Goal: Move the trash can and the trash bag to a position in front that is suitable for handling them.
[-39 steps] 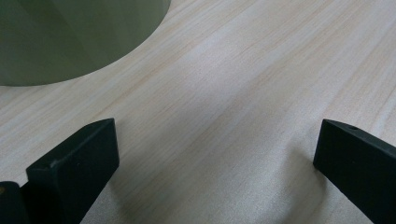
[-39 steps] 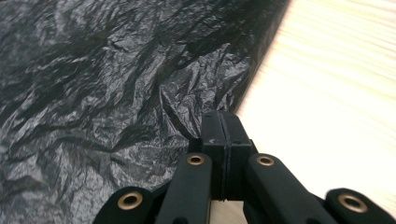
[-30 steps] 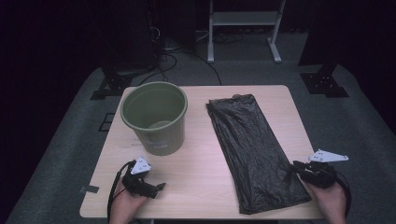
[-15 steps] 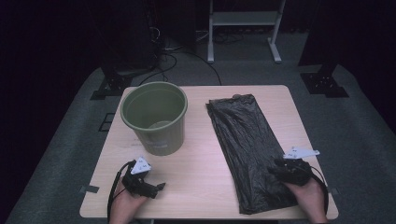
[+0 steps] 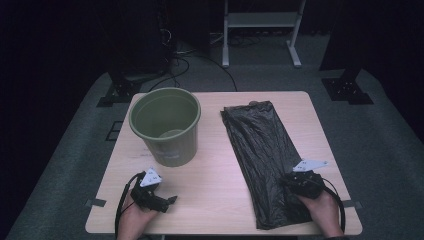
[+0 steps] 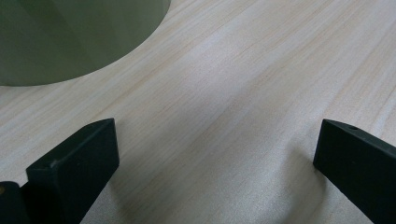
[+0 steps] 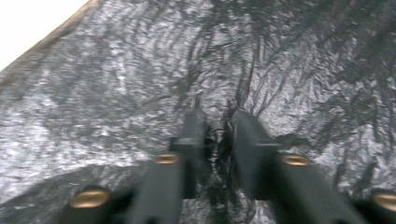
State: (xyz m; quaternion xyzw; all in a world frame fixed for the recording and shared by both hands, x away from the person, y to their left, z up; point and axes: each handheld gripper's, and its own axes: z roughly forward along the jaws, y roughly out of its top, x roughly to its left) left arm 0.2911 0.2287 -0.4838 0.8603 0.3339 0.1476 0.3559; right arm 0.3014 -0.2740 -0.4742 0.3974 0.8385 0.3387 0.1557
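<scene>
A black plastic bag (image 5: 265,155) lies flat along the right half of the wooden table (image 5: 215,175). My right gripper (image 5: 289,181) sits on the bag's near part. In the right gripper view its jaws pinch a ridge of the bag's film (image 7: 224,135) between them, the right gripper (image 7: 219,122) shut on it. A green bucket (image 5: 166,125) stands upright at the left of the table. My left gripper (image 5: 172,200) rests on the table in front of the bucket, and in its own view the left gripper (image 6: 217,154) is open over bare wood with the bucket's wall (image 6: 70,32) at upper left.
A cable loops from each gripper toward the near edge. Beyond the table lie dark floor, stand feet (image 5: 347,90) and a white frame (image 5: 260,20). Bare wood separates the bucket and the bag.
My right gripper has moved left from beside the bag onto its near part and has closed on a fold of the film. The left gripper has stayed put.
</scene>
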